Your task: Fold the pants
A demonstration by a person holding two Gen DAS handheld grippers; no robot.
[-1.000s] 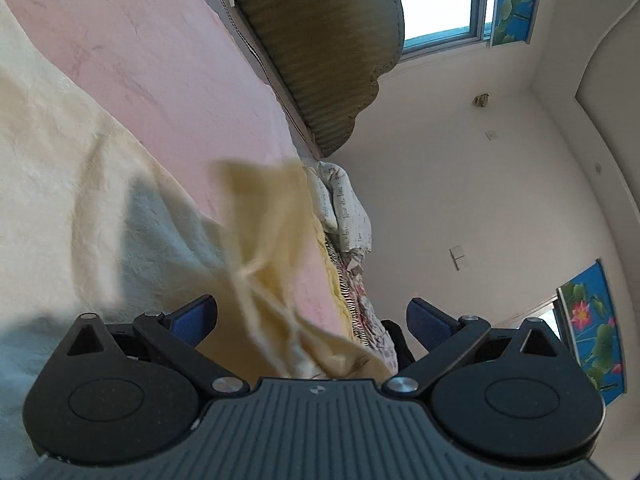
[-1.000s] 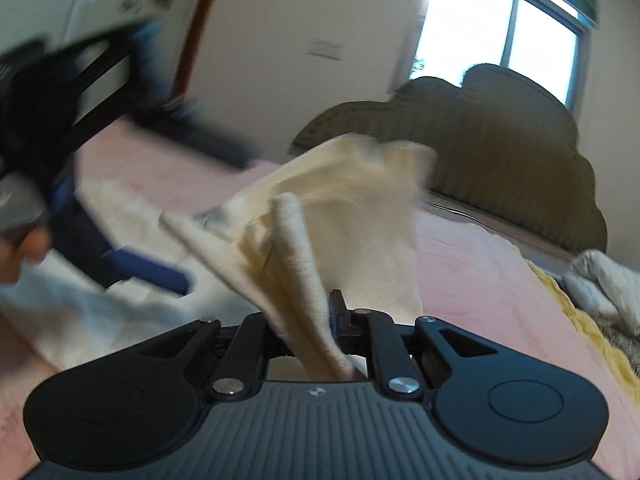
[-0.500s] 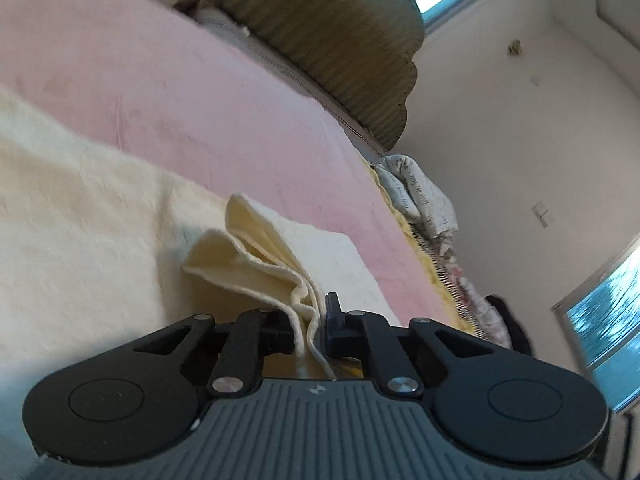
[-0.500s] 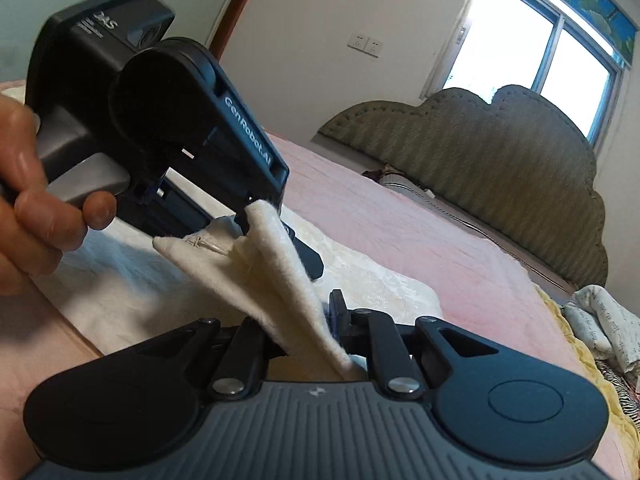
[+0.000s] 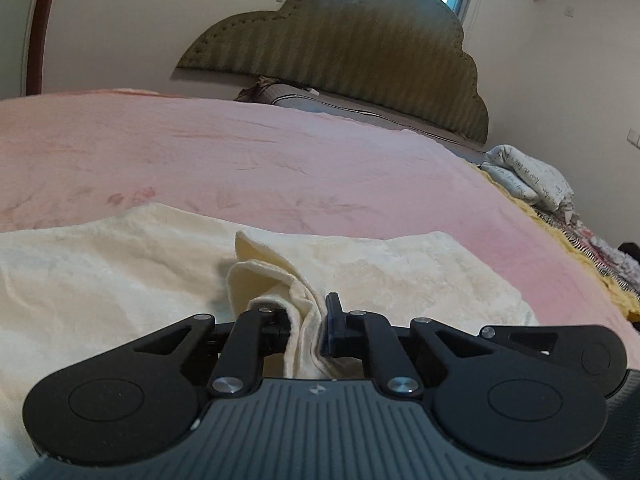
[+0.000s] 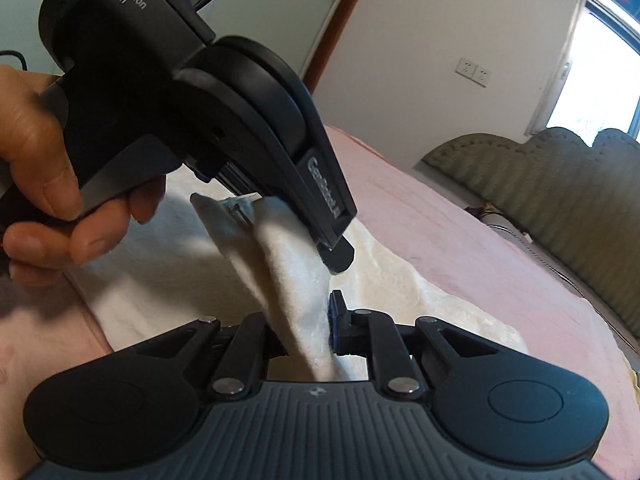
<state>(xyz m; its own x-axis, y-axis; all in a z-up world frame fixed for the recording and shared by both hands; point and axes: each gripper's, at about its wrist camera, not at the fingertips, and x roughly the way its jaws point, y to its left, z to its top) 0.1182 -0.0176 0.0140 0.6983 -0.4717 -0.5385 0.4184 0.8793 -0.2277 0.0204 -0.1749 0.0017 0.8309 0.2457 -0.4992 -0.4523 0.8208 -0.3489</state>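
Both claws clamp one bunched edge of the cream fleece pants on the pink bed: left claw, right claw. Uneven pulling could slip layers, skewing the fold.

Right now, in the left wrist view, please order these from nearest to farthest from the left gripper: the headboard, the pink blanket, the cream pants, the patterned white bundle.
1. Cream pants: pinched in the left gripper.
2. Pink blanket: under and beyond the pants.
3. Patterned white bundle: far right bed edge.
4. Headboard: at the back, against the wall.
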